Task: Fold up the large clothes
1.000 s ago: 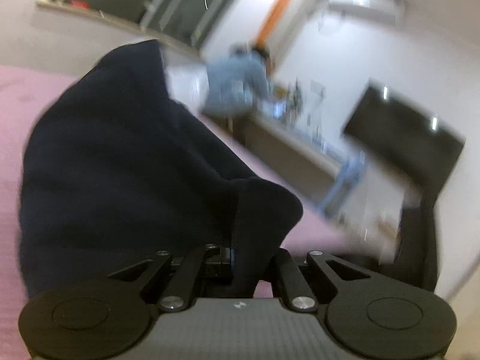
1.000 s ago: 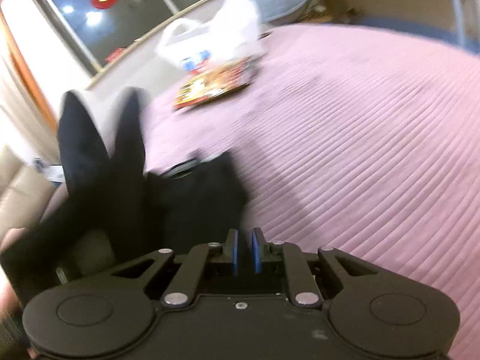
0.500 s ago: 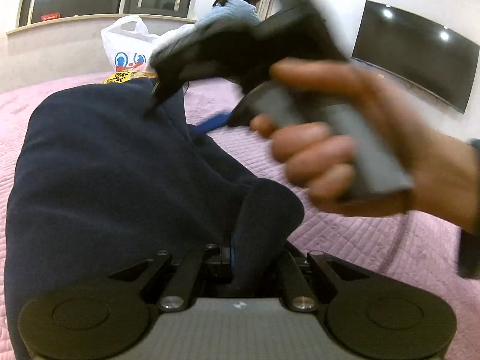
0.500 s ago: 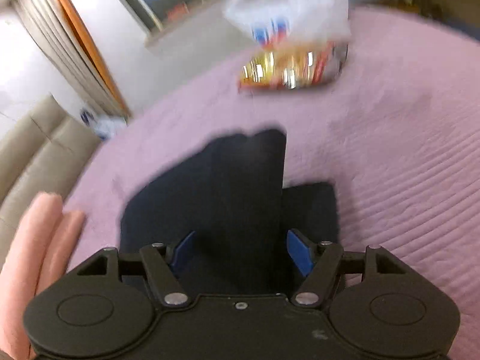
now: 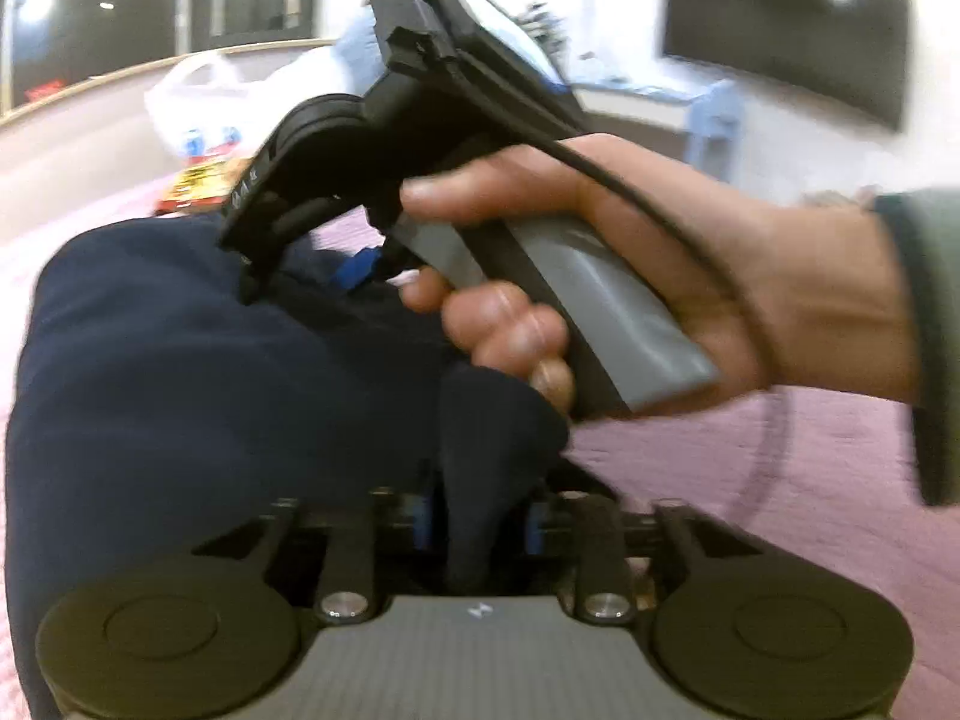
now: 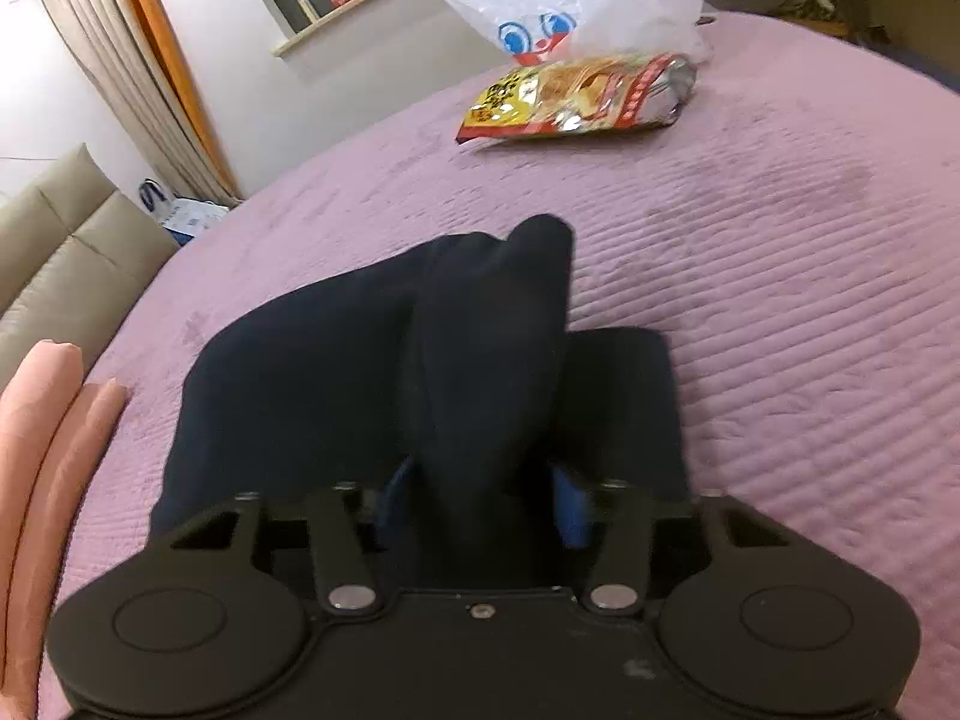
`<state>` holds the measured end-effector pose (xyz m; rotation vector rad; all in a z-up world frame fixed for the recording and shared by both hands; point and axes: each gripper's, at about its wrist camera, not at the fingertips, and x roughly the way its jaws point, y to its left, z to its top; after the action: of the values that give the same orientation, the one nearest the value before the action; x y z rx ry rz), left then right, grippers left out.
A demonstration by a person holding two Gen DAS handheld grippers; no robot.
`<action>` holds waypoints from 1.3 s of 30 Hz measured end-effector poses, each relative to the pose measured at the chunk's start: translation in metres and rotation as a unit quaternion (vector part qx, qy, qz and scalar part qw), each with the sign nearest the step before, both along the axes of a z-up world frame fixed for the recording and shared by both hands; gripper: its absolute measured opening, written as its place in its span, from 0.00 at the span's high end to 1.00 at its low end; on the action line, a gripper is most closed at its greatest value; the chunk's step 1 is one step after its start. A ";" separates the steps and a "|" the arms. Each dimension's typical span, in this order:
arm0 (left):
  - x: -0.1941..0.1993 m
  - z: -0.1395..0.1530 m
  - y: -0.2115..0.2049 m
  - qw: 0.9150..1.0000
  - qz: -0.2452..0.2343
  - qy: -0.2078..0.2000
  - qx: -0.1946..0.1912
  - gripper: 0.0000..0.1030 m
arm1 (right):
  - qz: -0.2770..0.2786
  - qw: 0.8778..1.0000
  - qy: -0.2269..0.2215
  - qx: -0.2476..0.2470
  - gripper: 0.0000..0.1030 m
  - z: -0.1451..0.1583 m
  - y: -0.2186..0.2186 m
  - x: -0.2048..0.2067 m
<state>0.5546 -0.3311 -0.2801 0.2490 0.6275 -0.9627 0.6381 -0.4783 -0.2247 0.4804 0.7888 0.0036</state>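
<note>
Dark navy garment [image 6: 372, 372] lies bunched on pink quilt [image 6: 780, 312], centre frame. Left gripper [image 5: 474, 525] clamps a fabric fold. Right gripper [image 6: 480, 501]: fold between blue pads, grip uncertain. Snack bag [image 6: 576, 99] upper right.

Left tongs [image 5: 477, 525] pinched narrow, right tongs [image 6: 480, 504] spread wider, right hand [image 5: 690, 282] gripping its handle
</note>
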 end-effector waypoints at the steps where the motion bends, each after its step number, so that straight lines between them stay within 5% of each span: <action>1: -0.005 0.005 0.010 1.000 -0.015 0.013 -0.007 0.66 | -0.011 1.000 -0.005 -0.006 0.27 0.008 -0.004 -0.011; 4: -0.006 0.023 0.047 0.995 -0.039 0.078 -0.047 0.66 | -0.023 0.999 -0.029 -0.030 0.27 0.037 -0.009 -0.052; 7: 0.007 0.049 0.097 0.983 0.010 0.126 -0.133 0.66 | -0.001 0.993 -0.066 -0.102 0.37 0.062 0.019 -0.103; 9: 0.019 0.055 0.120 0.977 0.064 0.127 -0.161 0.68 | 0.016 0.991 -0.054 -0.121 0.83 0.058 0.045 -0.114; 12: 0.046 0.037 0.130 0.975 0.096 0.139 -0.145 0.70 | 0.037 0.984 -0.034 -0.168 0.92 0.044 0.079 -0.119; 15: 0.051 0.004 0.126 0.976 0.088 0.155 -0.121 0.89 | 0.020 0.975 0.058 -0.212 1.00 -0.009 0.083 -0.101; 17: 0.047 -0.007 0.133 0.976 0.089 0.160 -0.119 0.95 | 0.001 0.978 0.073 -0.194 1.00 -0.033 0.070 -0.103; 20: 0.051 -0.008 0.141 0.971 0.105 0.167 -0.133 0.95 | -0.002 0.979 0.077 -0.188 1.00 -0.011 0.065 -0.100; 23: 0.067 -0.005 0.131 0.972 0.105 0.164 -0.132 0.95 | -0.007 0.990 -0.010 -0.142 0.99 0.036 0.044 -0.090; 27: 0.069 0.006 0.111 0.976 0.107 0.147 -0.119 0.94 | 0.037 0.986 -0.097 -0.131 0.97 0.067 0.041 -0.026; 31: 0.056 0.008 0.116 0.973 0.113 0.152 -0.130 0.94 | 0.104 0.983 -0.088 -0.125 0.96 0.040 0.059 0.052; 33: 0.057 0.006 0.119 0.972 0.116 0.152 -0.139 0.94 | 0.132 0.974 -0.071 -0.172 0.96 0.010 0.073 0.078; 36: 0.060 0.007 0.124 0.967 0.108 0.174 -0.152 0.94 | 0.109 0.942 -0.065 -0.311 1.00 -0.038 0.075 0.097; 39: 0.055 0.012 0.129 0.969 0.102 0.174 -0.145 0.94 | 0.059 0.951 -0.052 -0.300 1.00 -0.032 0.063 0.101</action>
<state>0.6092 -0.2020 -0.2683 -0.2464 0.8047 -0.8905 0.7389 -0.4157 -0.2571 -0.1445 0.6729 -0.0979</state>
